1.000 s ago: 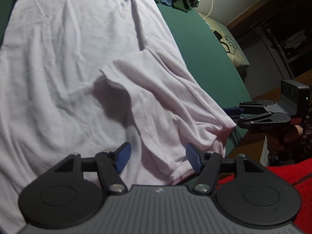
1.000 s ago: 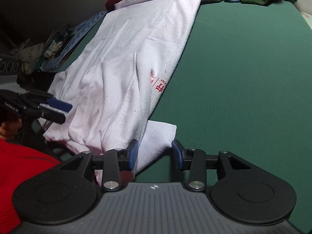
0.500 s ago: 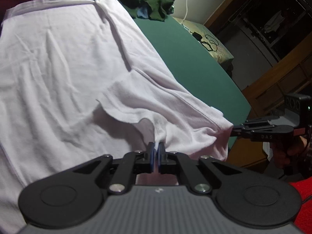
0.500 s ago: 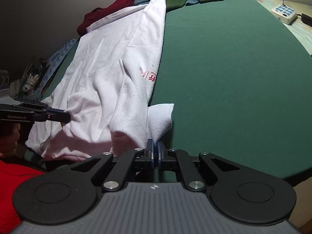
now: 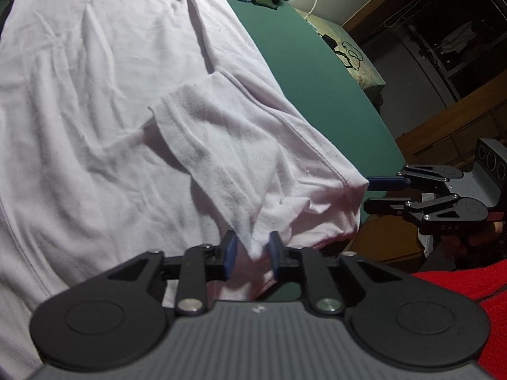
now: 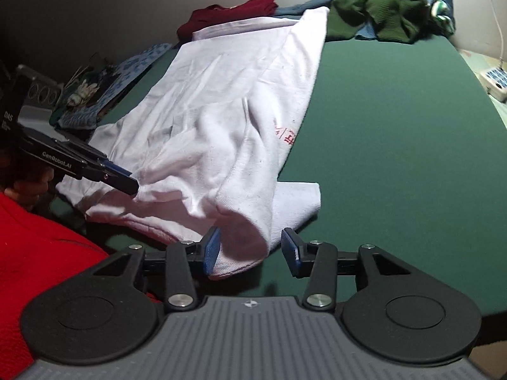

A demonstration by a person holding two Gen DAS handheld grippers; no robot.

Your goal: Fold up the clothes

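Note:
A white T-shirt [image 5: 104, 120] lies spread on the green table [image 6: 396, 145], with one sleeve [image 5: 221, 133] folded over its body and a red print [image 6: 285, 134] near its right edge. My left gripper [image 5: 252, 255] is at the near hem. Its jaws are opening, and a bunched fold of the hem hangs loose between the blue pads. My right gripper [image 6: 250, 250] is at the shirt's near right corner. Its jaws are opening too, with the cloth resting against the left pad only. Each gripper also appears in the other's view: the right gripper [image 5: 377, 194] and the left gripper [image 6: 126, 182].
A heap of green clothes [image 6: 377, 6] and a dark red garment [image 6: 231, 12] lie at the table's far end. Blue patterned cloth [image 6: 104, 95] lies left of the shirt. A power strip [image 6: 494, 82] sits off to the right. A person's red sleeve [image 6: 31, 253] is close below.
Both grippers stood open a second ago, were shut on the shirt's near hem half a second ago, and now stand apart again. The hem lies bunched closer to me.

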